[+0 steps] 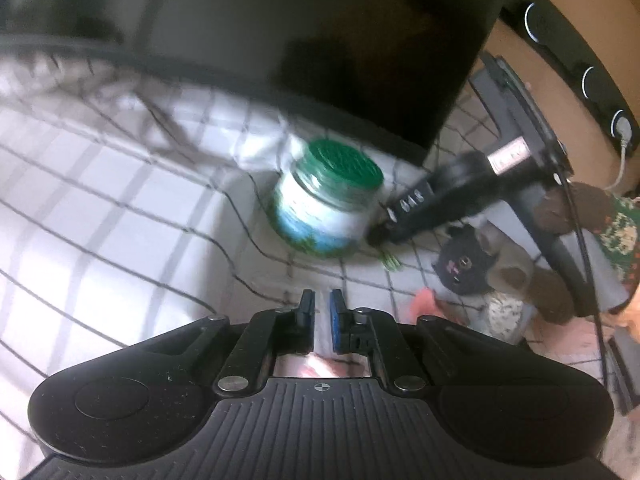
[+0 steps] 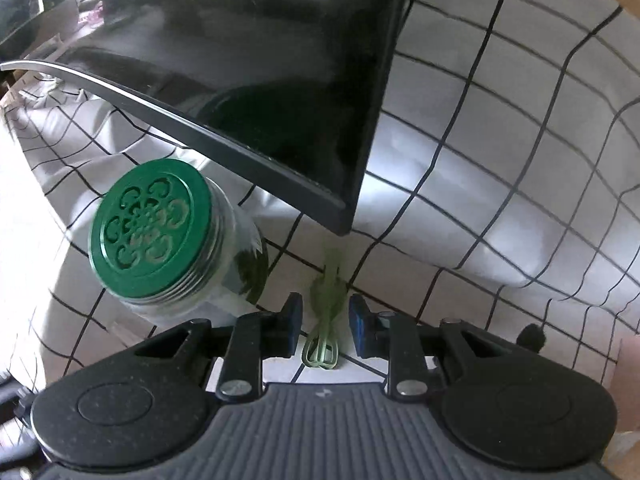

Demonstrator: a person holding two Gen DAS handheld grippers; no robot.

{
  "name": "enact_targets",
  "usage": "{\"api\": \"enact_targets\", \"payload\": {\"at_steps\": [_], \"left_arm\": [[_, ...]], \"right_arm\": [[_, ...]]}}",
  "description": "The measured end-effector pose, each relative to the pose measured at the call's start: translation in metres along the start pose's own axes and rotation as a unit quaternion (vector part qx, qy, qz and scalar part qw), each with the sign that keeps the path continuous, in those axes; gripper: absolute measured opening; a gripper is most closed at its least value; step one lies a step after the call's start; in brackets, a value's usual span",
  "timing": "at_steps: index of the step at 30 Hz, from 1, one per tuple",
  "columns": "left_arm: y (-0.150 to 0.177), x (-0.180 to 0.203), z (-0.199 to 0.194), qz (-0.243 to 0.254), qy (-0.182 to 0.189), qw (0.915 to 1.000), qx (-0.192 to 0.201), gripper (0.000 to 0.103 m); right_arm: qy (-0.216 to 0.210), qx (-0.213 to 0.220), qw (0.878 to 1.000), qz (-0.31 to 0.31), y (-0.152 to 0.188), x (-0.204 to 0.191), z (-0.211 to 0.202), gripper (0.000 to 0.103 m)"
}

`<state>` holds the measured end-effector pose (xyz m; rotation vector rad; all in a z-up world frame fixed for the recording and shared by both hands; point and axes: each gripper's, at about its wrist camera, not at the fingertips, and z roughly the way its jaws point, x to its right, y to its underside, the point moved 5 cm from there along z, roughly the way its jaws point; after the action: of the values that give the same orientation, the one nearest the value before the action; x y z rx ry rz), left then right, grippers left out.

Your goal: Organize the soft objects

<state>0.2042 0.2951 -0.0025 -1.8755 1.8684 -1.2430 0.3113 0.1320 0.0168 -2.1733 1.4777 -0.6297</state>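
A bunch of green rubber bands (image 2: 326,312) lies on the white checked cloth (image 2: 500,184), between the fingers of my open right gripper (image 2: 325,312), which sits low over it. The bands also show in the left wrist view (image 1: 390,260), under the tip of the right gripper (image 1: 380,236). A jar with a green lid (image 2: 150,232) stands just left of the bands and shows in the left wrist view (image 1: 326,204). My left gripper (image 1: 322,308) is nearly shut and empty, hovering over the cloth (image 1: 100,200) short of the jar.
A black monitor (image 2: 280,100) leans over the cloth behind the jar (image 1: 320,48). At the right of the left wrist view lie soft toys: a black one (image 1: 460,268), a brown one (image 1: 520,276) and an orange cloth (image 1: 424,302), beside a grey stand (image 1: 520,128).
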Motion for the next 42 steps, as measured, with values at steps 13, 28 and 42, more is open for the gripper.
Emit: {"api": "enact_targets", "payload": {"at_steps": [13, 28, 42], "left_arm": [[-0.003, 0.031, 0.041, 0.077, -0.089, 0.9922, -0.042, 0.014], [-0.003, 0.052, 0.063, 0.127, -0.169, 0.9753, -0.065, 0.017], [0.004, 0.058, 0.036, 0.15, -0.136, 0.9786, -0.037, 0.015]], "right_arm": [[-0.016, 0.004, 1.0, -0.009, 0.011, 0.0, -0.002, 0.009], [-0.008, 0.042, 0.997, -0.07, 0.015, -0.007, -0.006, 0.01], [-0.063, 0.063, 0.995, -0.054, 0.024, 0.009, -0.063, 0.0]]}}
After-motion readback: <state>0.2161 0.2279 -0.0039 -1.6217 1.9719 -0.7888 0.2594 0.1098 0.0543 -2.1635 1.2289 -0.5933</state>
